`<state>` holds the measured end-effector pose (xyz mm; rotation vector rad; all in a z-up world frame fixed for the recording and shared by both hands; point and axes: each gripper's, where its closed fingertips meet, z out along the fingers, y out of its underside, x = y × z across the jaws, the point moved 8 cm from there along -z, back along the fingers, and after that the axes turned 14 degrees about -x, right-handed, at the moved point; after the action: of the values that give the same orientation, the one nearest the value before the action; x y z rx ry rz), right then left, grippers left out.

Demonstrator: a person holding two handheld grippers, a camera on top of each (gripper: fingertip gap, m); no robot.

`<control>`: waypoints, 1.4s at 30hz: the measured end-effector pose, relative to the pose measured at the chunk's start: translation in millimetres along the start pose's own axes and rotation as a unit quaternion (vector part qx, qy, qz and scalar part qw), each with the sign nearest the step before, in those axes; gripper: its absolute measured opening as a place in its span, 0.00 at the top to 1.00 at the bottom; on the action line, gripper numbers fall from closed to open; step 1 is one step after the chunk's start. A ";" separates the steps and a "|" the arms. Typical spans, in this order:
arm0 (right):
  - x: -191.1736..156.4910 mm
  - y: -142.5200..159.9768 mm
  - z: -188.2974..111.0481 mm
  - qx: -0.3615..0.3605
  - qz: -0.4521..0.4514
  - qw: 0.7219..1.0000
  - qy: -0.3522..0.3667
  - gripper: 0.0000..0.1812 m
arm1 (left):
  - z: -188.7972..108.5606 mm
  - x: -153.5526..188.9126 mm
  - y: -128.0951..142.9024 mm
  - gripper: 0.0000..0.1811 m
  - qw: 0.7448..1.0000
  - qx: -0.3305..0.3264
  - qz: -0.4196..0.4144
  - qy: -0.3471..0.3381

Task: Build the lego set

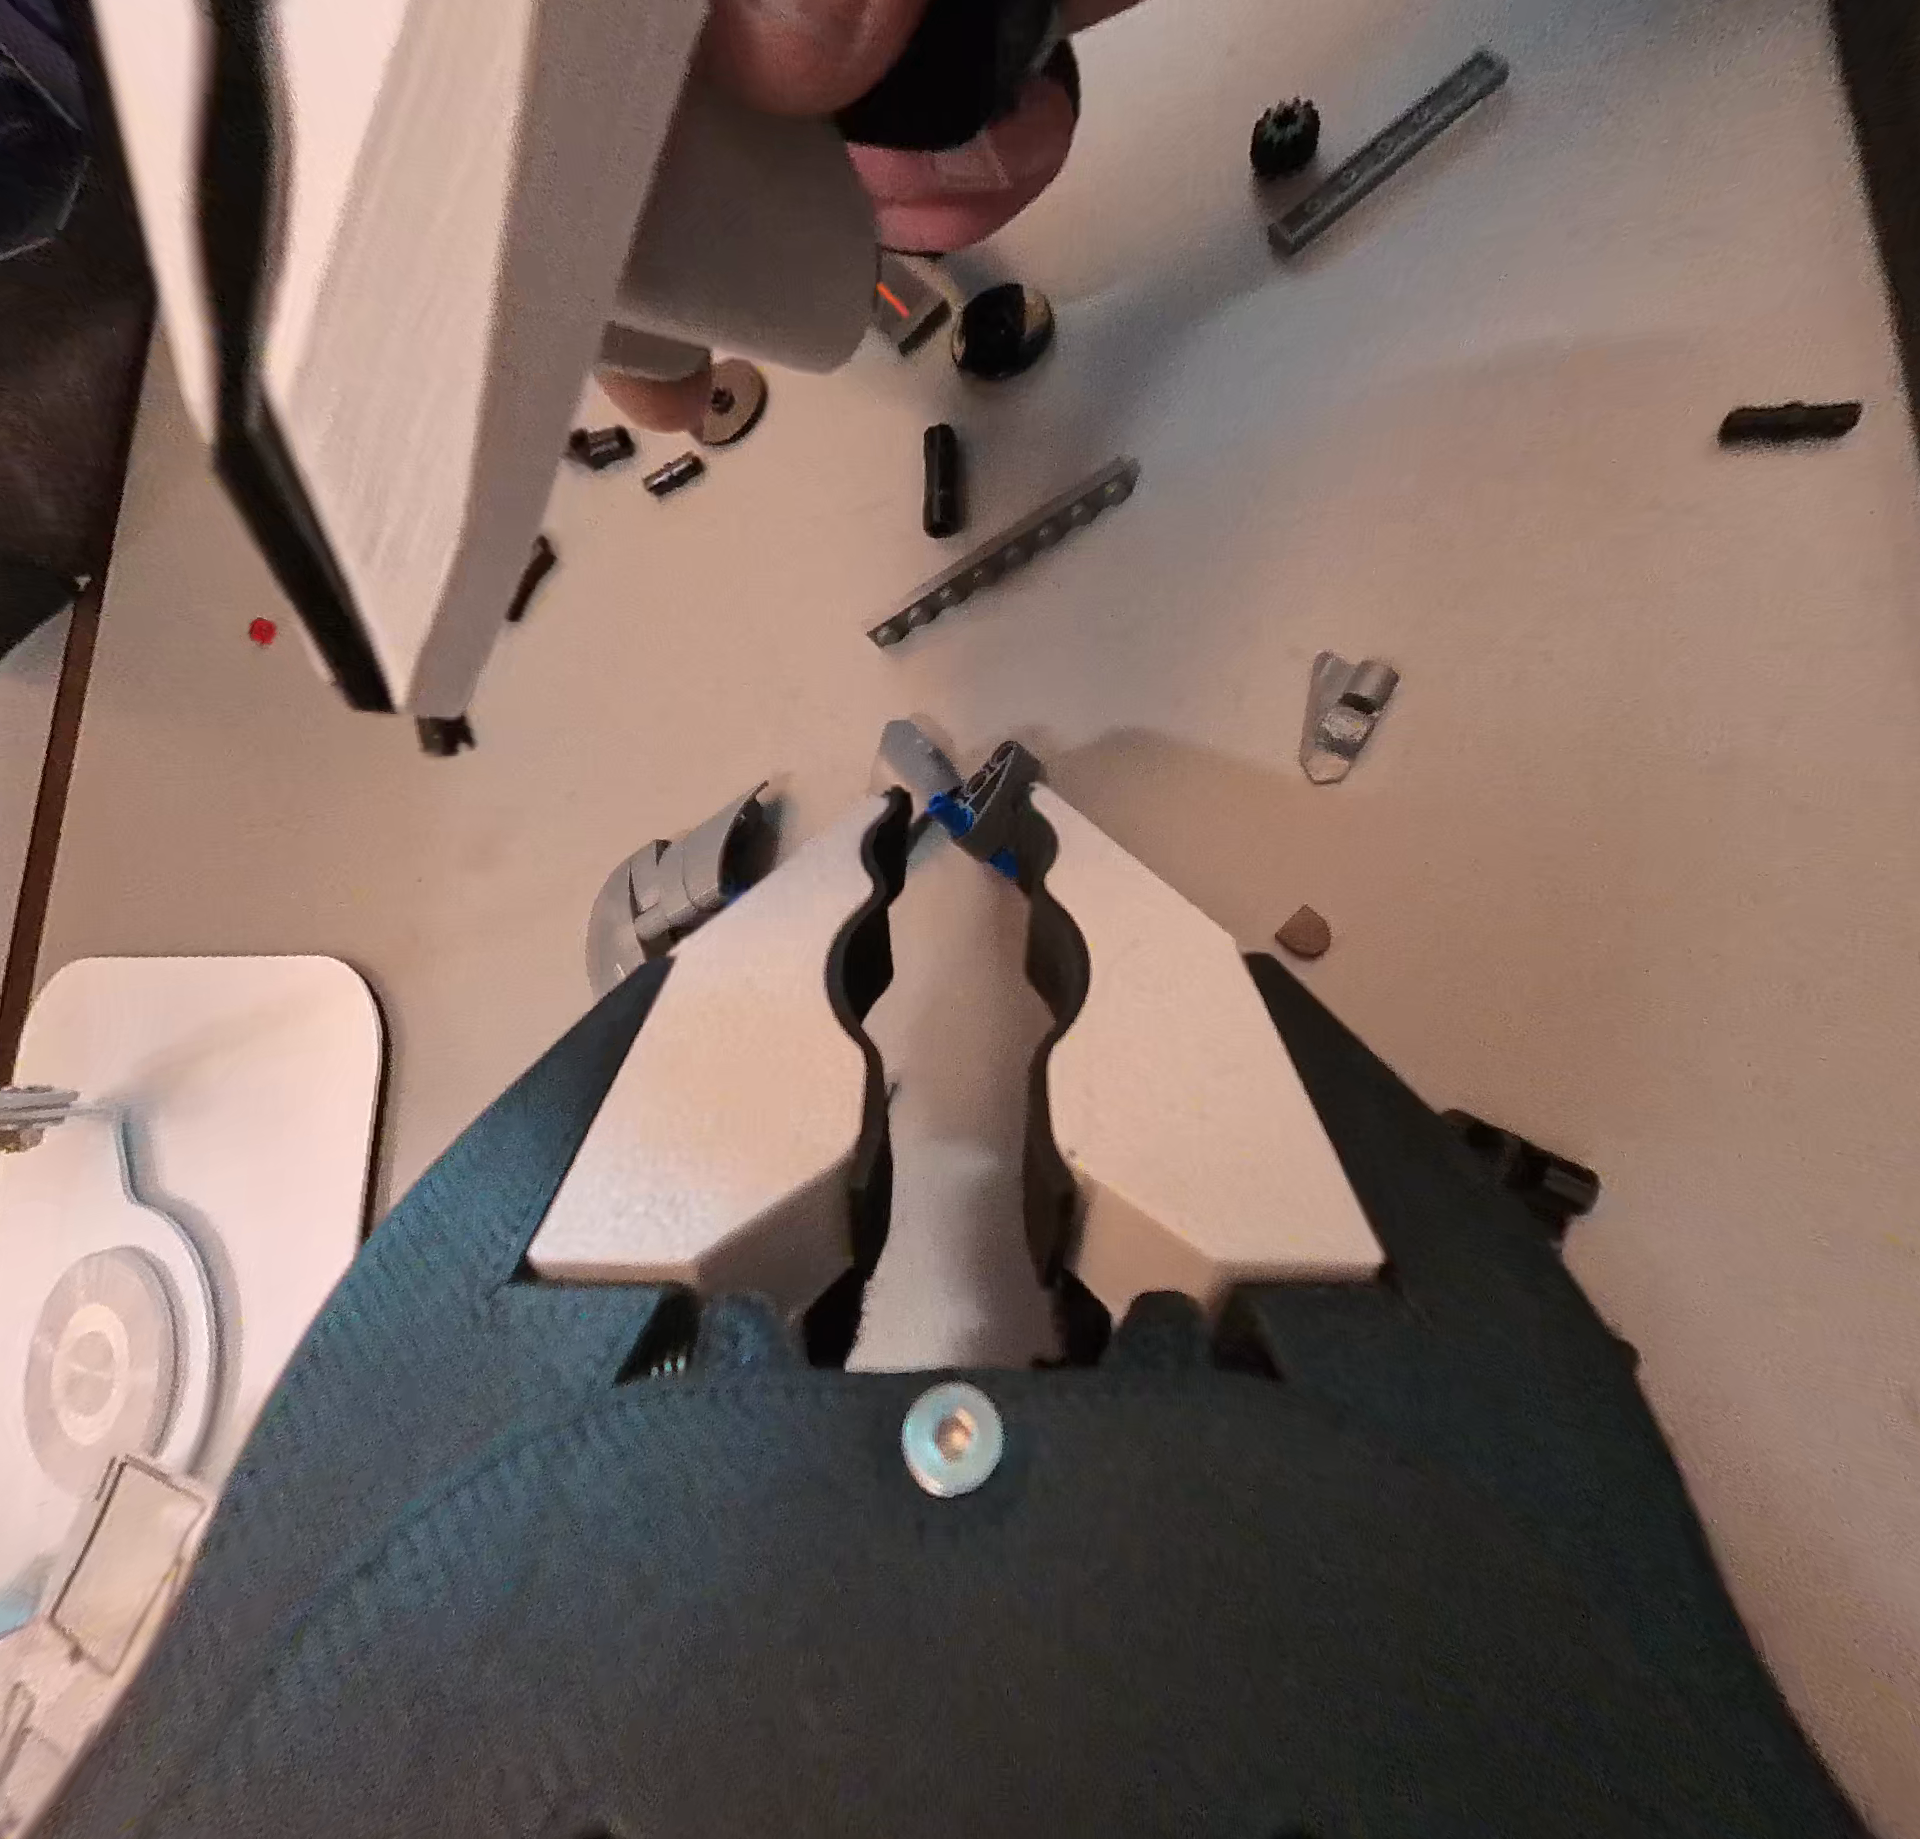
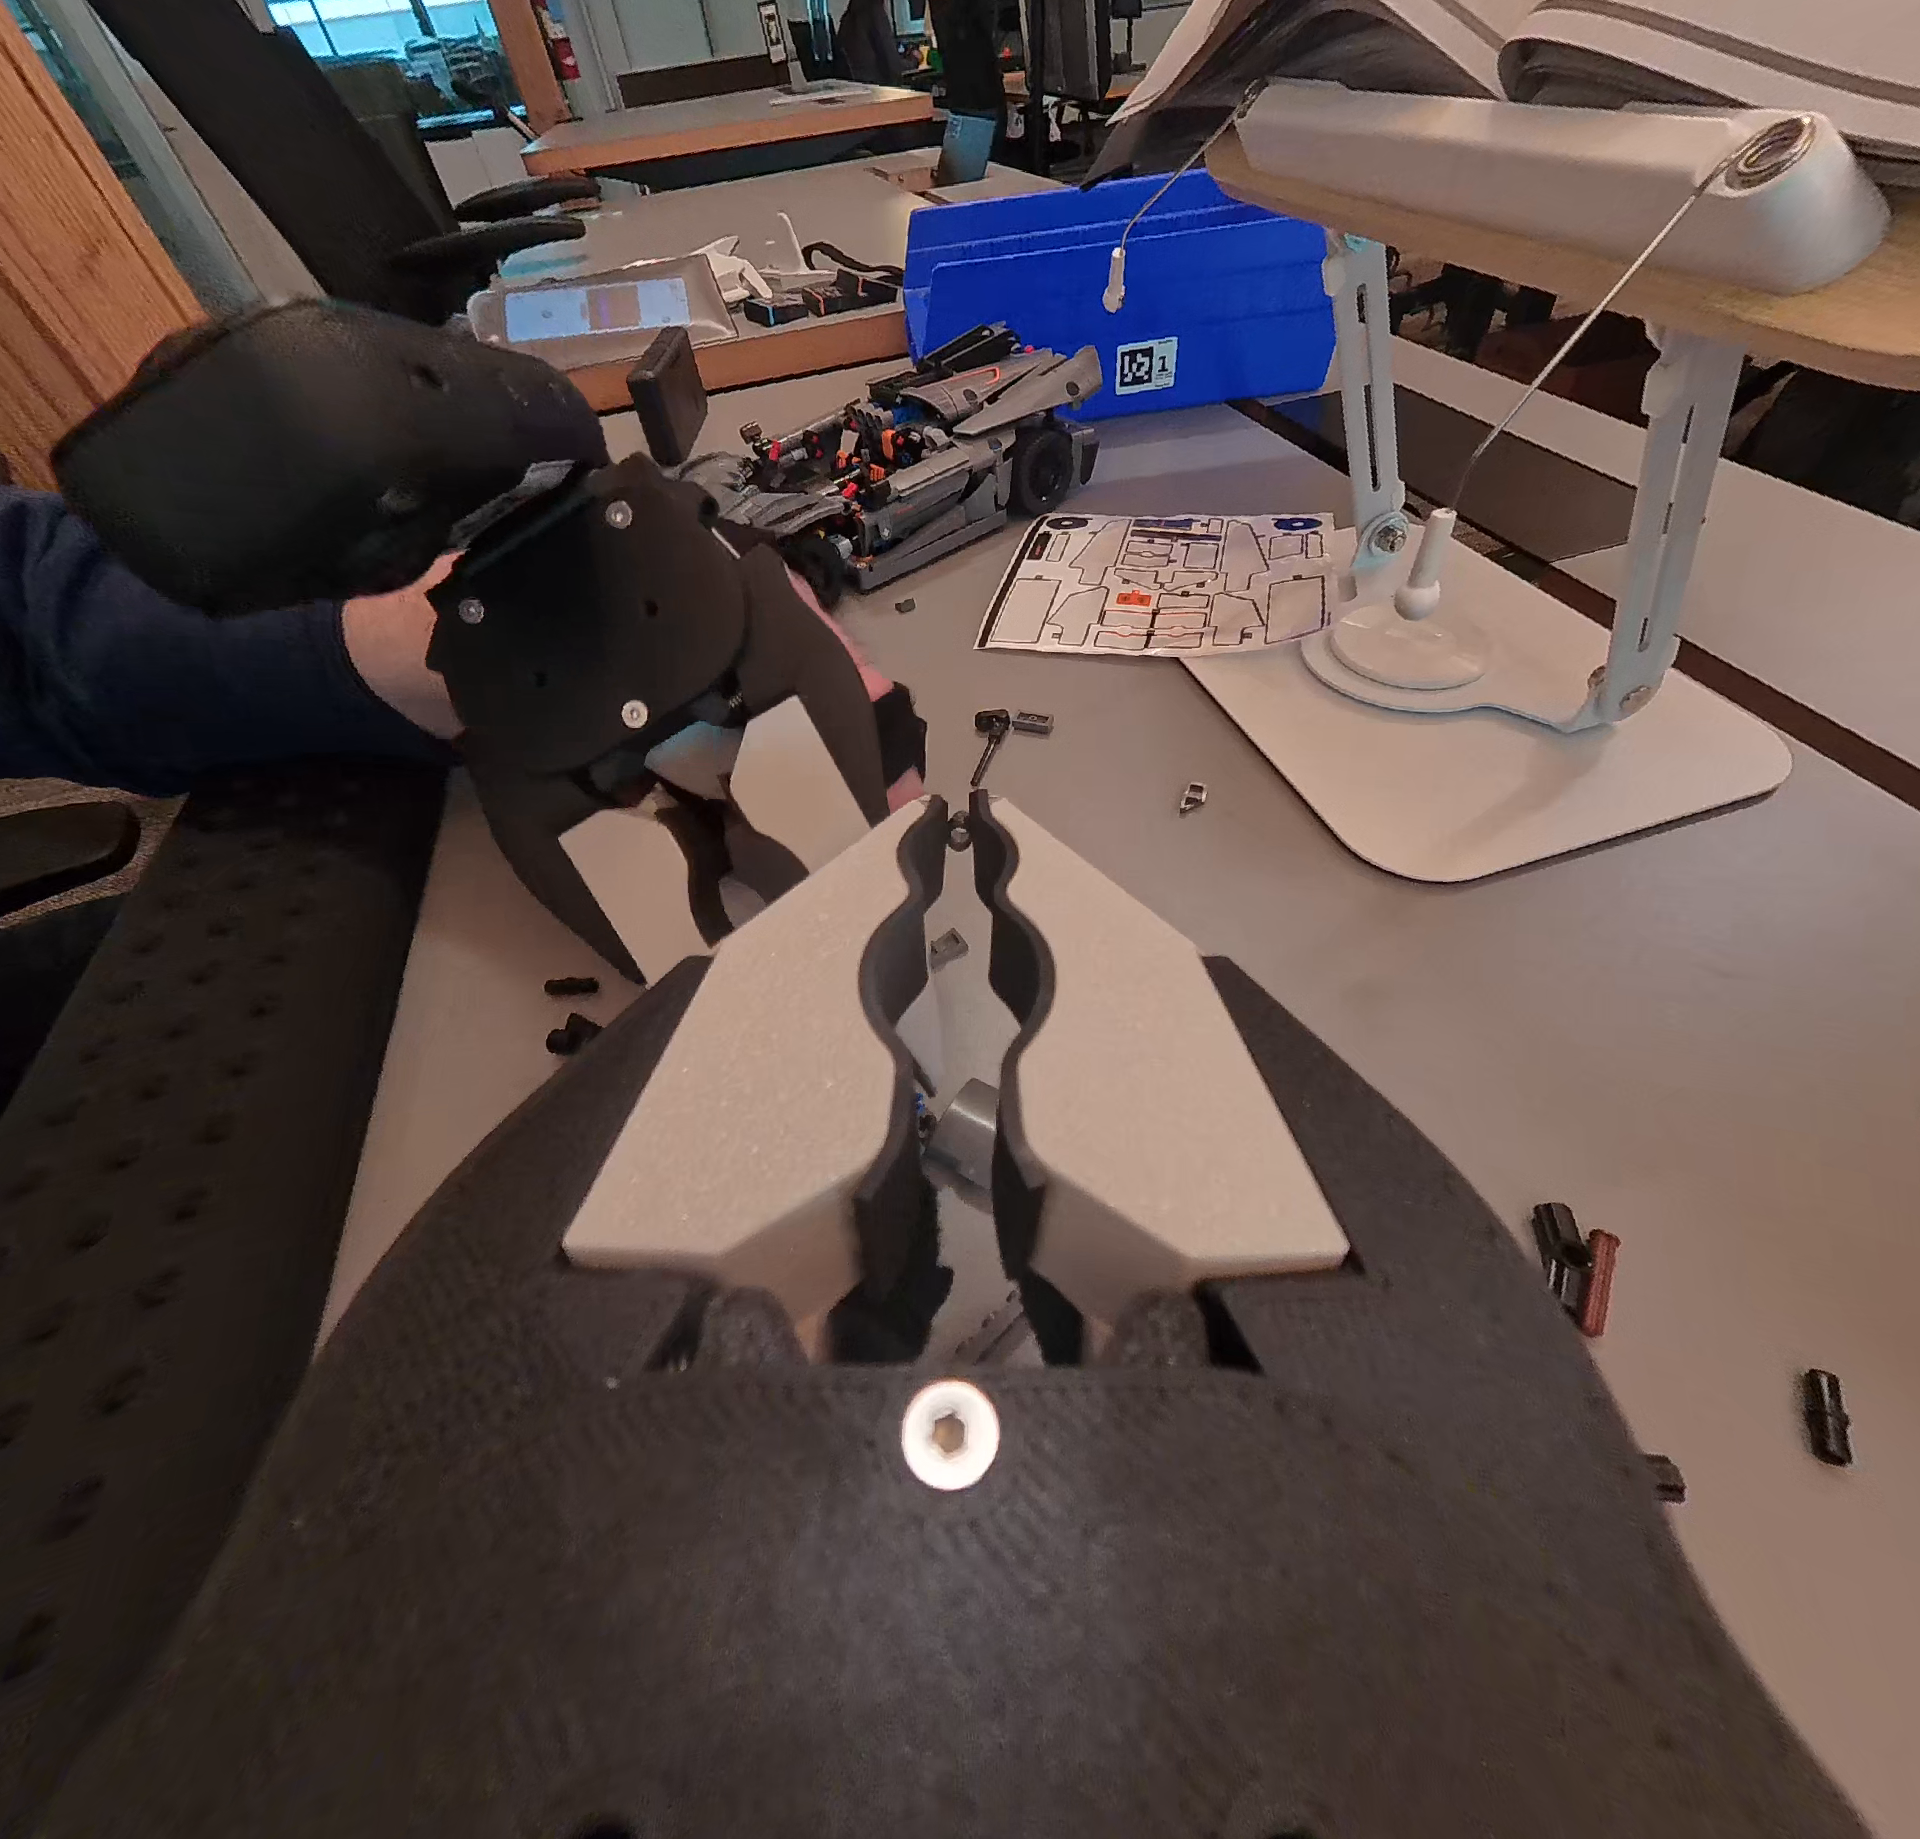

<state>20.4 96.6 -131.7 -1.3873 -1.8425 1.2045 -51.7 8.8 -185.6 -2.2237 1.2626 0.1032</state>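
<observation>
My left gripper (image 1: 961, 802) is shut on a small grey lego piece with blue pins (image 1: 982, 787) and holds it just above the white table. My right gripper (image 2: 958, 821) is shut on a tiny black pin (image 2: 958, 833) at its very tips. One white finger (image 1: 436, 335) of the right gripper and the hand that holds it fill the upper left of the left wrist view. The left gripper's black body (image 2: 592, 626) shows at the left of the right wrist view, pointing down at the table. A part-built grey lego car (image 2: 914, 470) stands at the back.
Loose parts lie around: grey beams (image 1: 1003, 553) (image 1: 1387, 153), a black gear (image 1: 1283, 137), a black axle (image 1: 1787, 425), a curved grey panel (image 1: 675, 875), black pins (image 2: 1825, 1415). A sticker sheet (image 2: 1164, 584), a blue box (image 2: 1122, 283) and a white book stand (image 2: 1507, 750) sit to the right. The left gripper's tips are roughly 9 cm from the right gripper's.
</observation>
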 end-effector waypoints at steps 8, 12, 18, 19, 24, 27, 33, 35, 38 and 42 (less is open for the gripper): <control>0.7 0.8 0.9 -0.003 0.000 1.000 0.000 0.99 | 0.0 0.7 -2.1 0.98 1.000 0.000 0.006 0.002; 1.5 1.6 1.5 -0.005 0.000 1.000 0.001 0.99 | -2.0 -0.4 0.7 0.98 1.000 -0.003 0.002 0.008; 2.3 2.0 1.1 -0.006 -0.001 1.000 0.003 0.99 | -5.6 -3.1 5.5 0.99 1.000 -0.008 -0.005 0.013; 2.5 2.0 1.0 -0.007 -0.001 1.000 0.003 0.99 | -5.7 -3.6 6.4 0.99 1.000 -0.010 -0.007 0.014; 2.1 1.6 0.7 -0.007 -0.002 1.000 0.003 0.99 | -7.7 -7.8 13.0 0.99 0.999 -0.024 -0.020 0.018; 1.6 1.2 0.7 -0.007 -0.004 1.000 0.003 0.99 | -9.0 -13.6 18.4 0.99 0.999 -0.036 -0.037 0.009; 0.5 0.7 0.5 -0.007 -0.007 1.000 0.002 0.99 | -9.8 -28.0 29.5 0.98 0.995 -0.050 -0.081 -0.027; 0.1 0.4 0.4 -0.007 -0.007 1.000 0.001 0.99 | -12.2 -27.5 28.9 0.96 0.996 -0.041 -0.071 -0.030; -0.1 0.3 0.2 -0.007 -0.009 1.000 0.002 0.99 | -15.9 -23.9 26.1 0.93 0.998 -0.032 -0.051 -0.028; -0.2 0.2 0.1 -0.007 -0.009 1.000 0.002 0.99 | -15.3 -21.5 25.1 0.92 0.998 -0.037 -0.040 -0.030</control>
<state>20.4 96.4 -131.9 -1.3770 -1.8607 1.1813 -87.0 7.6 -176.8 -2.3126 1.1535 0.1874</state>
